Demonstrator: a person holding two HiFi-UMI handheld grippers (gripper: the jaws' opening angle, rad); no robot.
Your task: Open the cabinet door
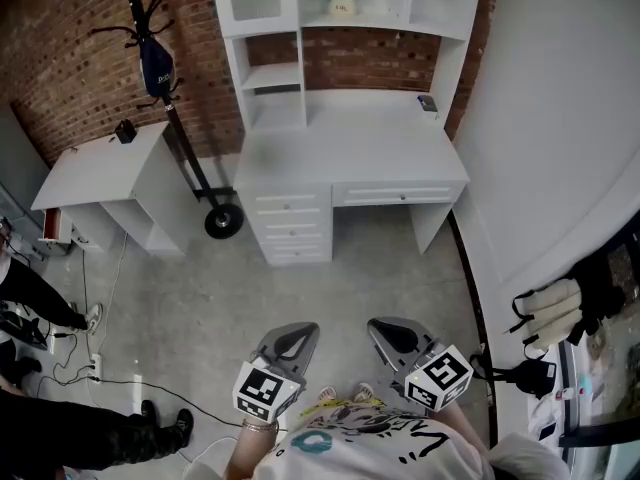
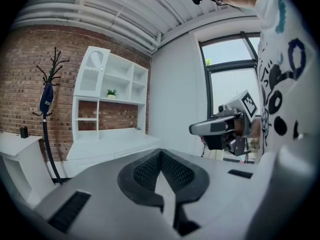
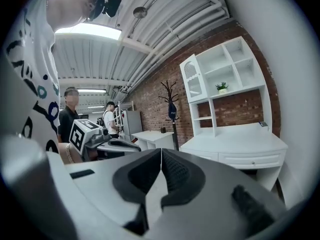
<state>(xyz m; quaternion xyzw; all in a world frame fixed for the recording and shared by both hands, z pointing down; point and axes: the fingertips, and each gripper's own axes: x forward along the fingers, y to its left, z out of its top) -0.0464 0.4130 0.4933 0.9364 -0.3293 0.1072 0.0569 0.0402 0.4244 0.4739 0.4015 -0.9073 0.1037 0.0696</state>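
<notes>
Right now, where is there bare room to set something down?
The white desk's top is bare from the hutch shelves to its front edge, save a small dark object at the right rear. The floor at left is crowded with black cables.

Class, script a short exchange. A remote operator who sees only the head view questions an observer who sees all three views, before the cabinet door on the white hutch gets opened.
Operator: From above I can't judge the left gripper. Do its jaws touch?
Observer: Yes. The left gripper view shows them together, with nothing between them.
Operator: I see the cabinet door only steeply from above. What does its front look like?
Observer: The right gripper view shows an arched, slatted panel in its upper part.
</notes>
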